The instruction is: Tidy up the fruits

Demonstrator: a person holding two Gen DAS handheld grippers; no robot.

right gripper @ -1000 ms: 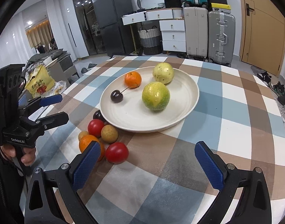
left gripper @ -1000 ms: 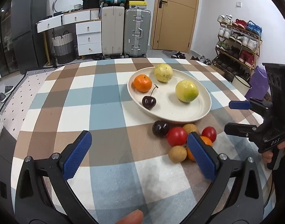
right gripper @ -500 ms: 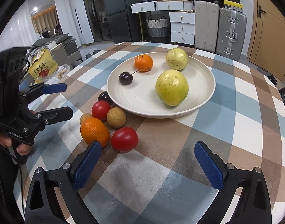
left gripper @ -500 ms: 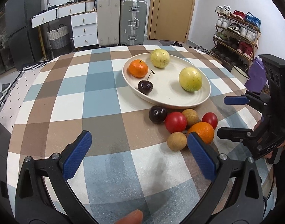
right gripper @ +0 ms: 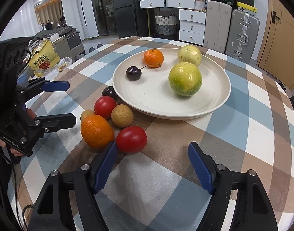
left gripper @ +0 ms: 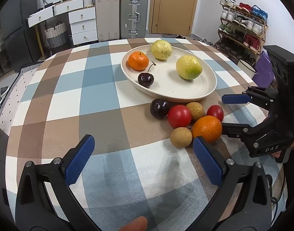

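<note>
Checked brown, blue and white cloth covers the counter [left gripper: 100, 100], home room behind.

Round cream plate [right gripper: 214, 104] holds a small orange mandarin [right gripper: 153, 58], a dark stemmed cherry [right gripper: 133, 73], a green-yellow round fruit [right gripper: 185, 79] and a pale yellow one [right gripper: 189, 55]. Loose cluster just beside the plate's near rim: dark plum [left gripper: 159, 108], larger red tomato [left gripper: 179, 116], two tan longans [left gripper: 181, 137] [left gripper: 196, 111], big orange [left gripper: 206, 129], smaller red tomato [right gripper: 131, 139].

Left wrist view only: shoe rack [left gripper: 243, 28] and wooden door [left gripper: 173, 7]. Right wrist view only: yellow snack bag [right gripper: 43, 59] and black fridge [right gripper: 125, 7].

Left gripper [left gripper: 143, 159]: open wide, nothing between the fingers, over bare cloth short of the cluster; right pad overlaps the big orange's base in its own view.

Right gripper [right gripper: 152, 165]: jaws closing, nothing between them, left pad just beside the smaller red tomato and the orange. Contact: can't tell.

Plum is half hidden behind the larger tomato in the right view.
</note>
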